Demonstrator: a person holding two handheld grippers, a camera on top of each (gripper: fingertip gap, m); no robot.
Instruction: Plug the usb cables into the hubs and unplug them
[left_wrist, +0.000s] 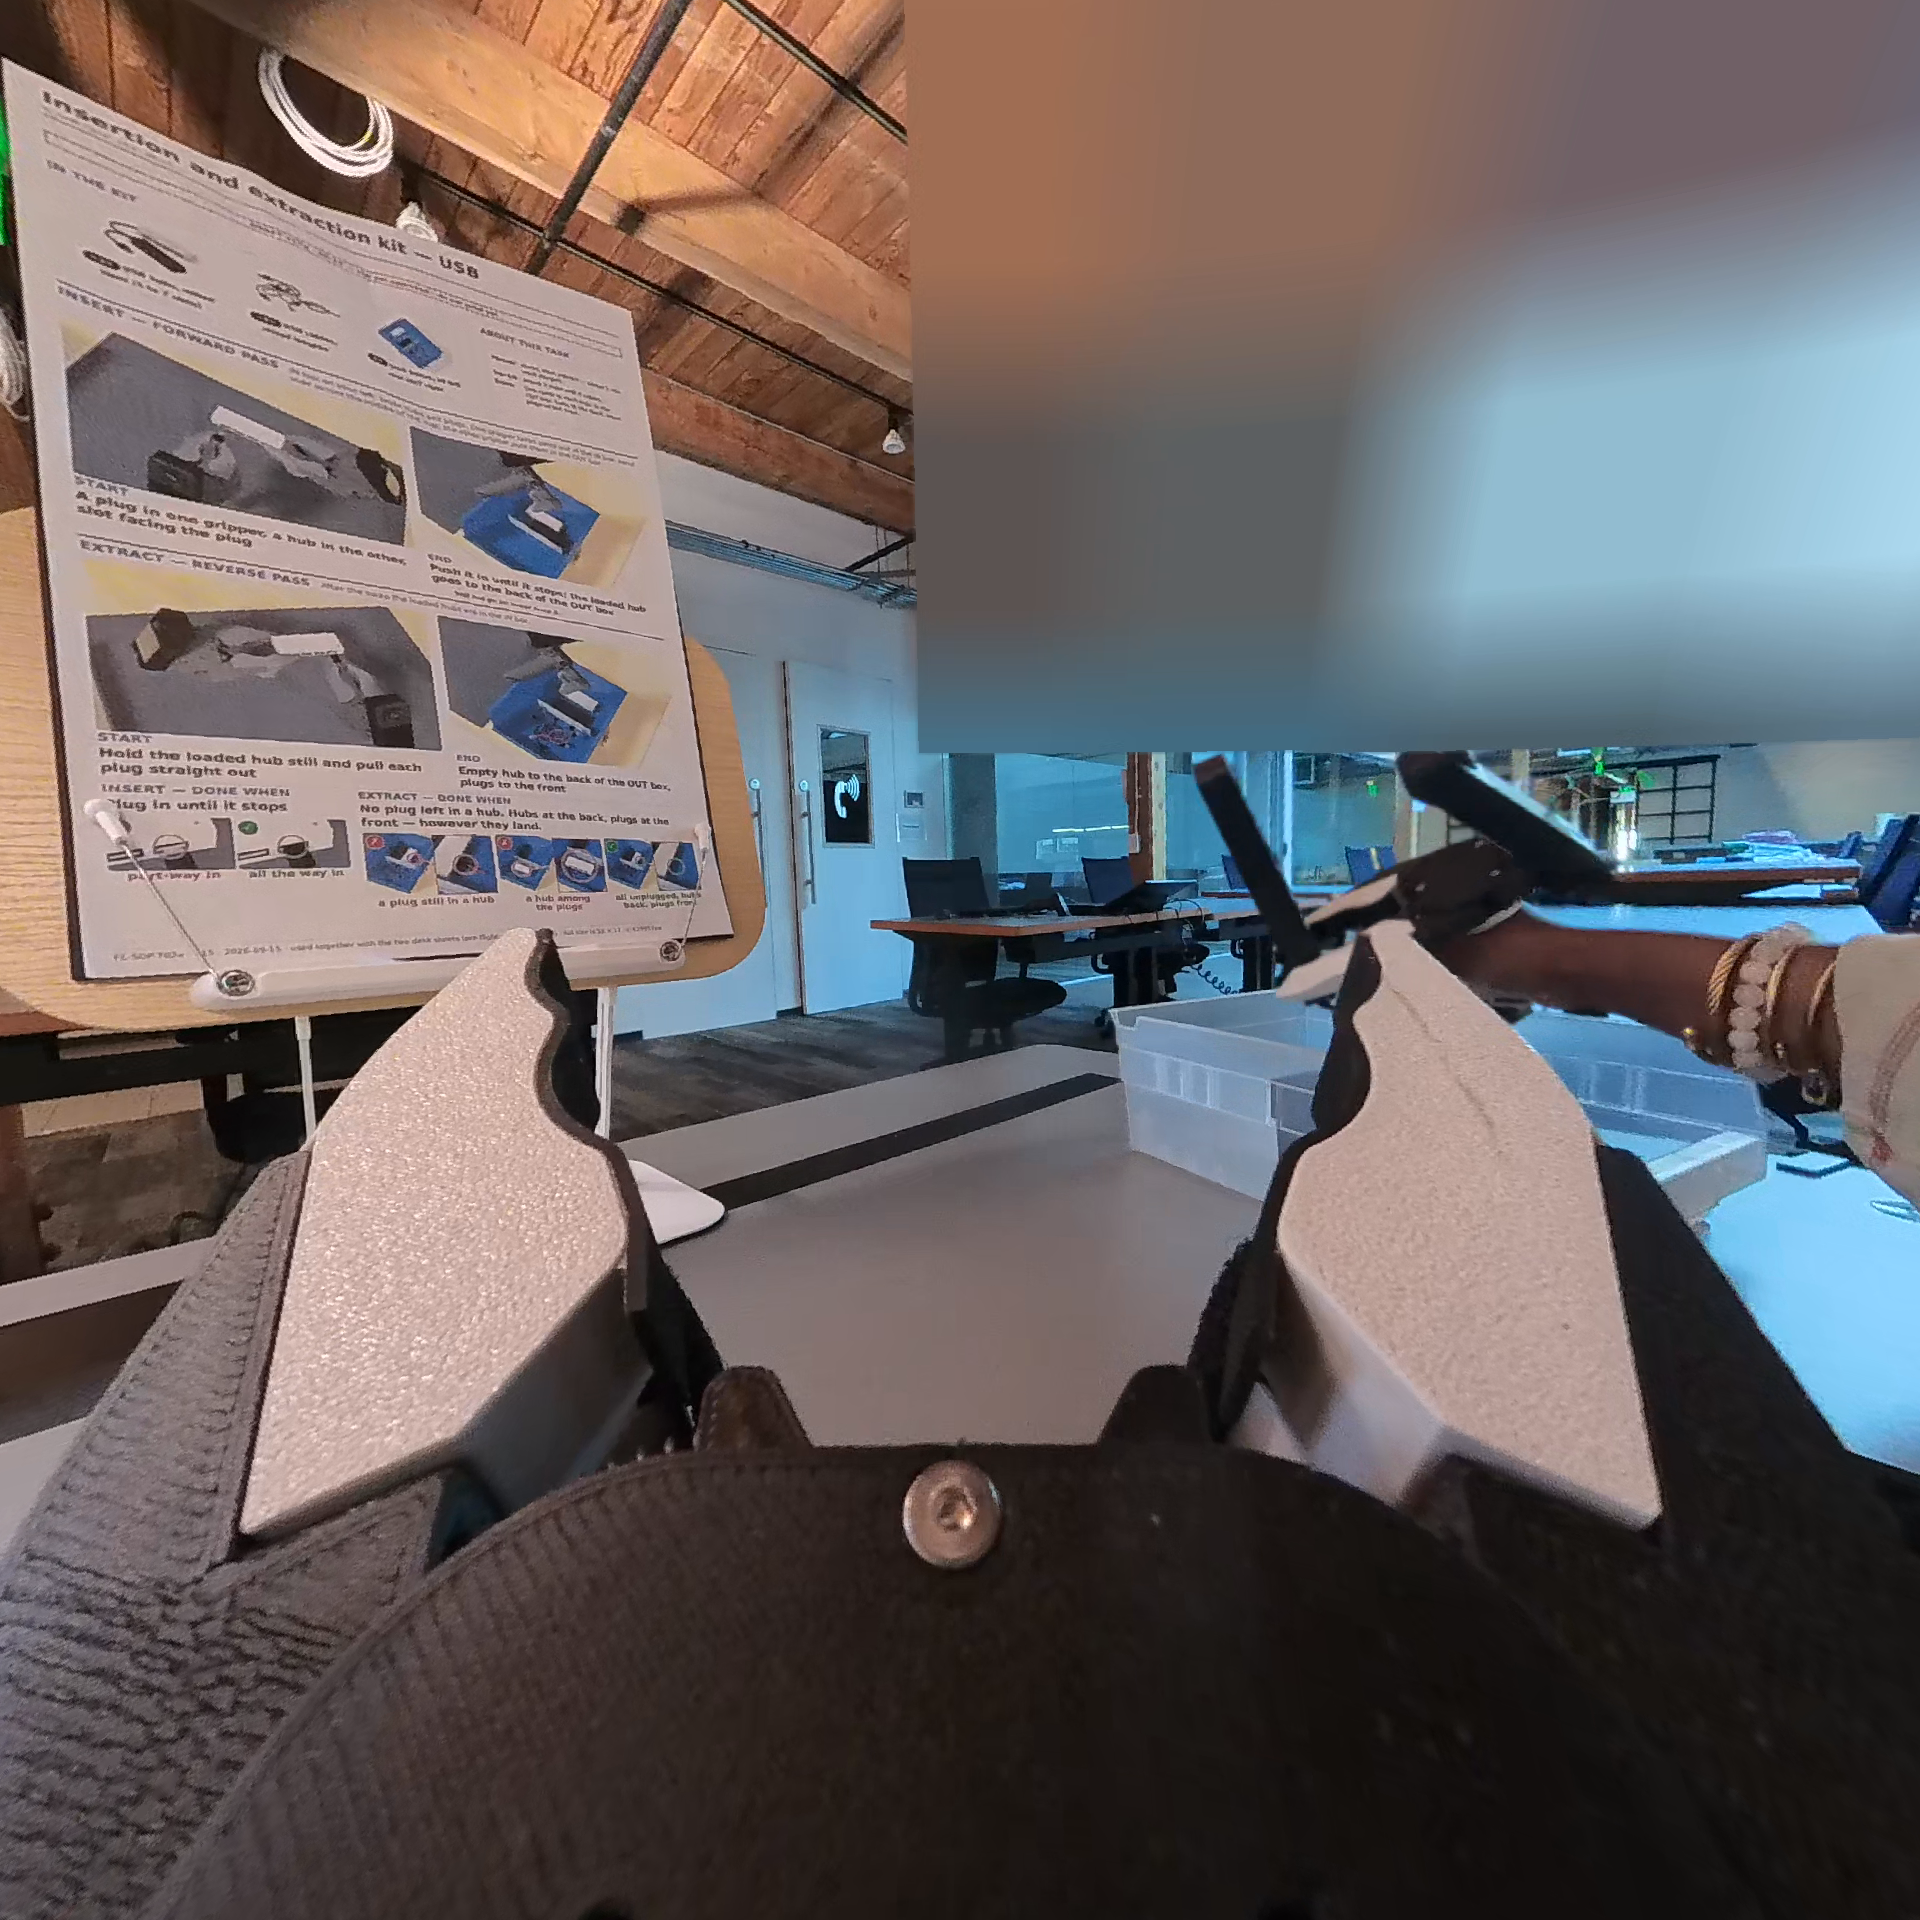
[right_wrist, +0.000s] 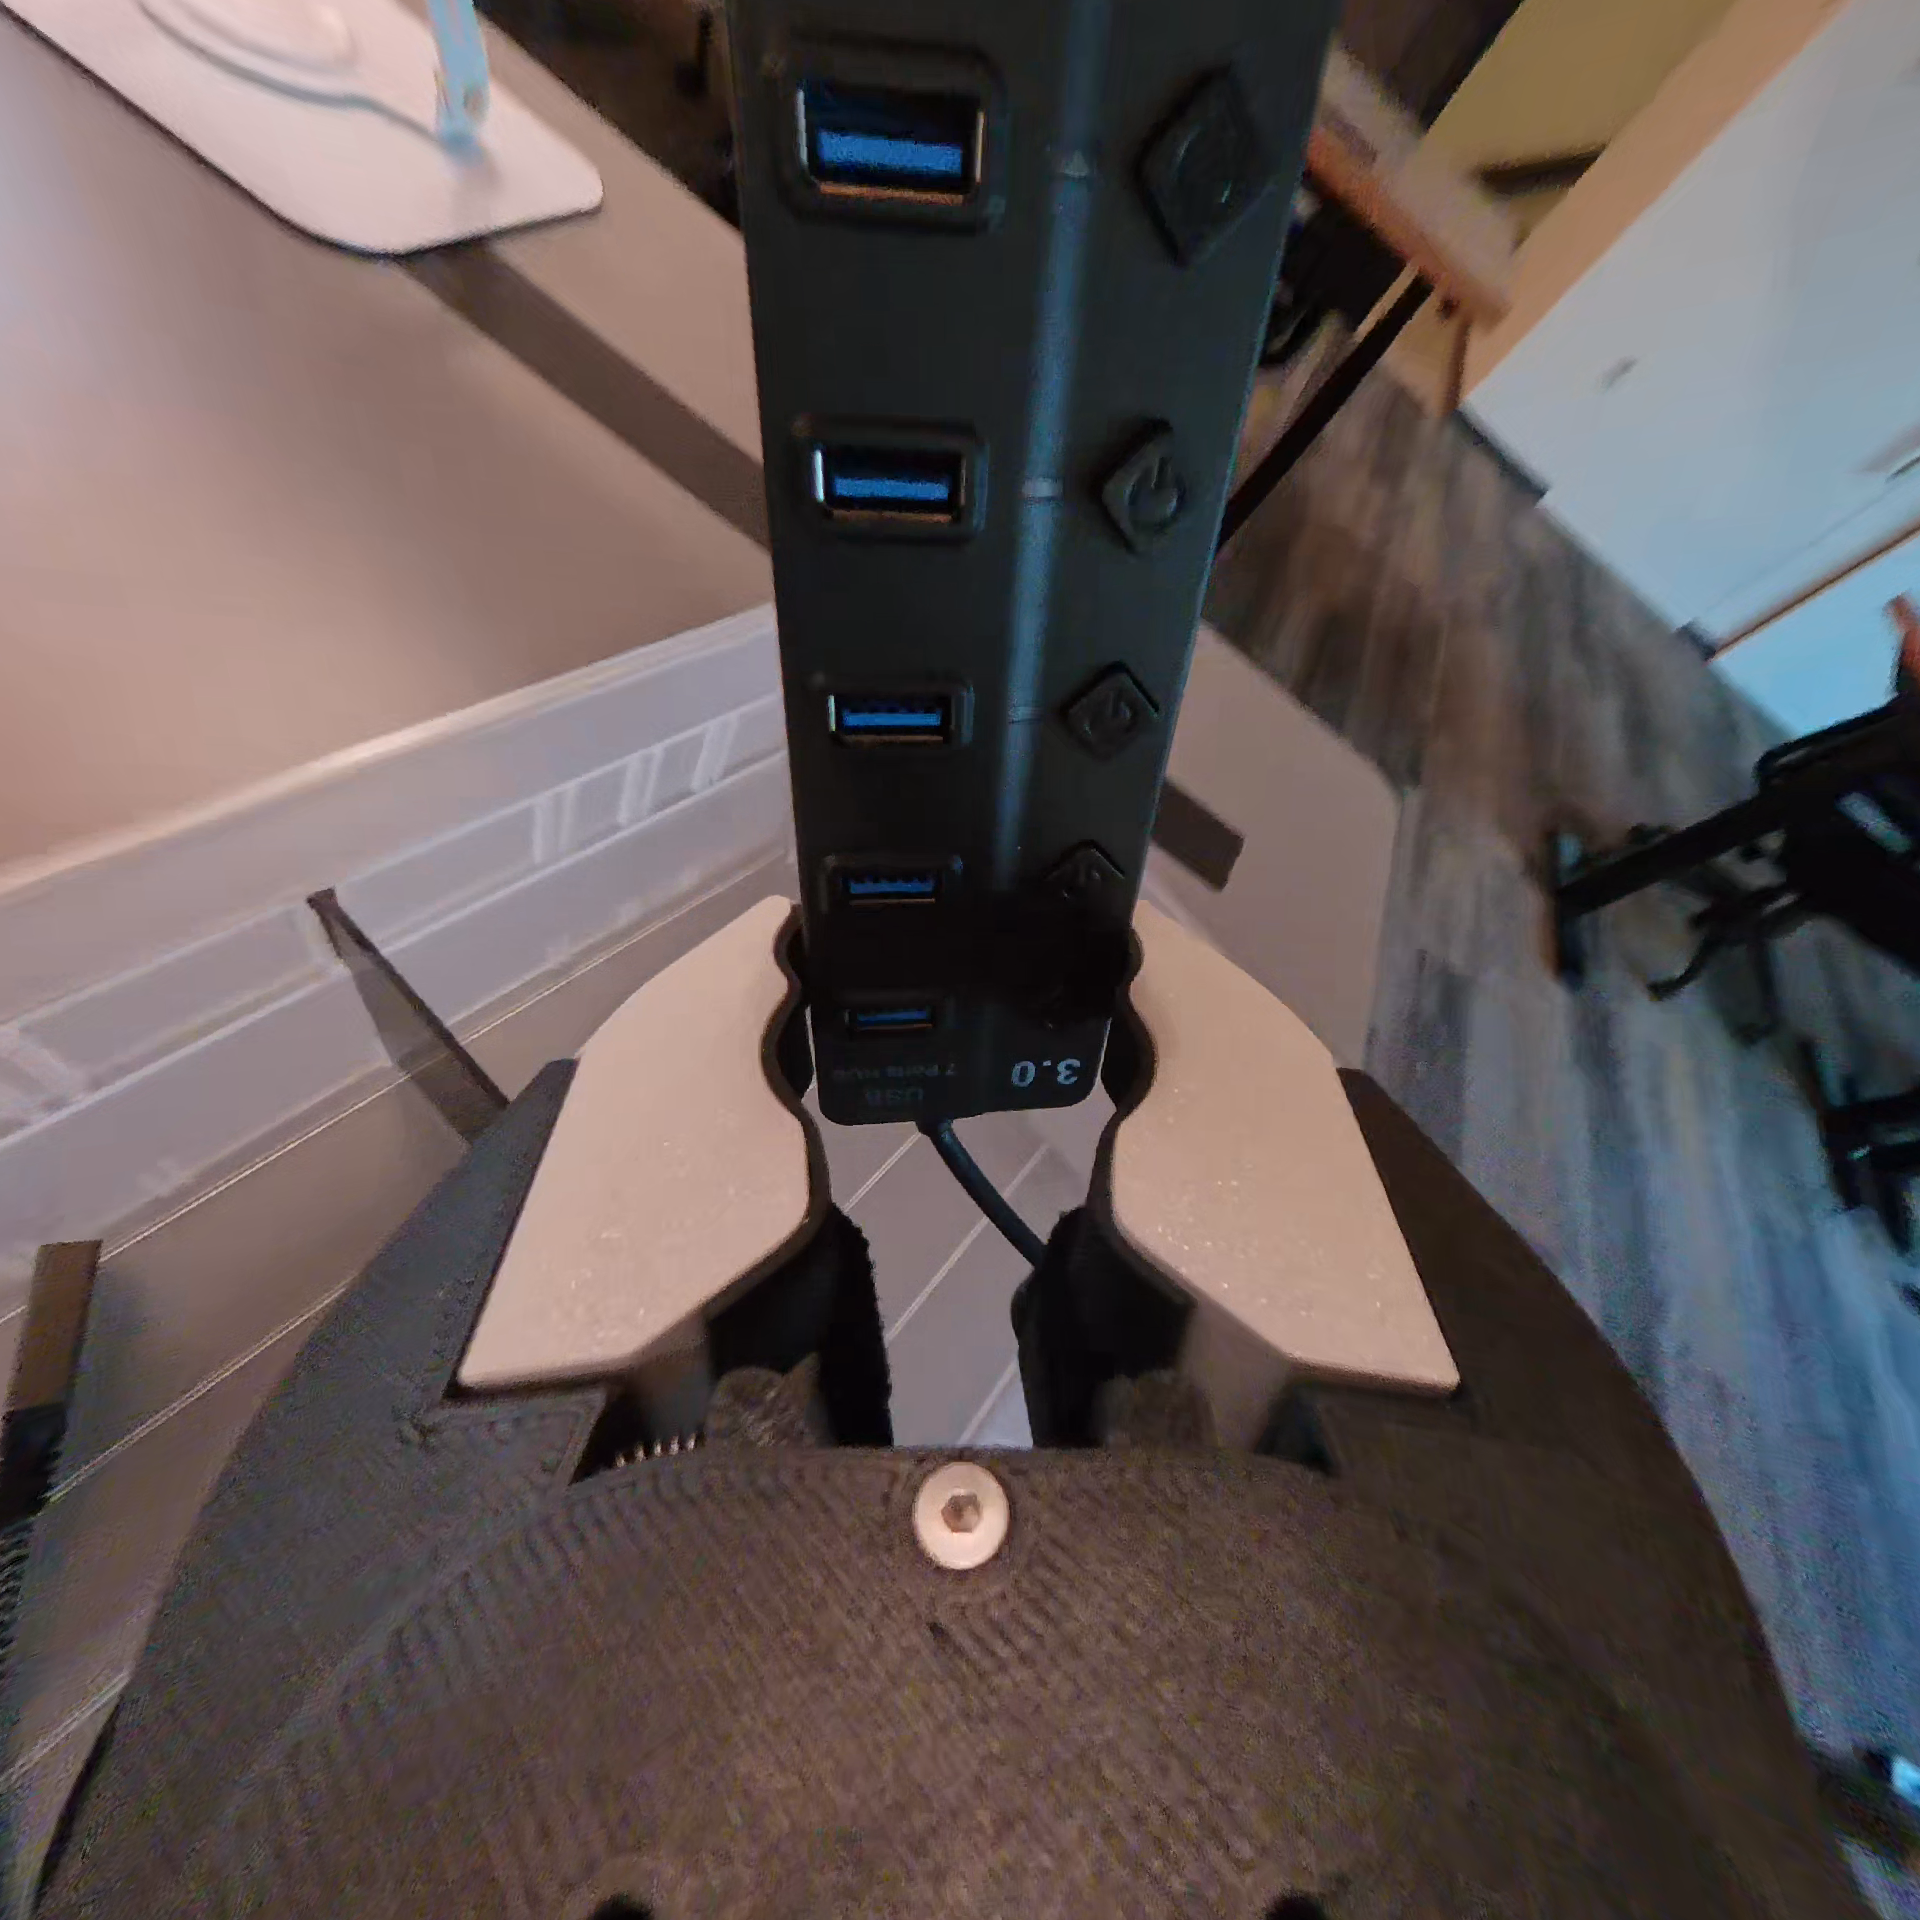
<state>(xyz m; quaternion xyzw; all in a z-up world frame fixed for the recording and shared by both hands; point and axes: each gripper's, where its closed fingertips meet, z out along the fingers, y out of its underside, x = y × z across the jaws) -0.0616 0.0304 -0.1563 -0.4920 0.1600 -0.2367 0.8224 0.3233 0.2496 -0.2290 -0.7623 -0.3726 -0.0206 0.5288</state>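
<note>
My right gripper (right_wrist: 961, 997) is shut on the near end of a long black USB hub (right_wrist: 935, 468), which sticks out forward from its fingers. The several blue ports that show hold no plug. The hub's own black cable (right_wrist: 987, 1184) runs down between the fingers. No loose USB cable shows. My left gripper (left_wrist: 956, 956) is open wide and empty, above the grey table (left_wrist: 935, 1278). In the left wrist view the right gripper (left_wrist: 1455, 883), held by a hand with bracelets, holds the hub (left_wrist: 1247, 852) above a clear bin.
A clear plastic bin (left_wrist: 1195, 1060) stands on the table ahead and to the right; it also shows in the right wrist view (right_wrist: 416, 852). A printed instruction sheet (left_wrist: 353, 582) on a white stand (left_wrist: 675, 1205) stands at the left. Desks and chairs are beyond the table.
</note>
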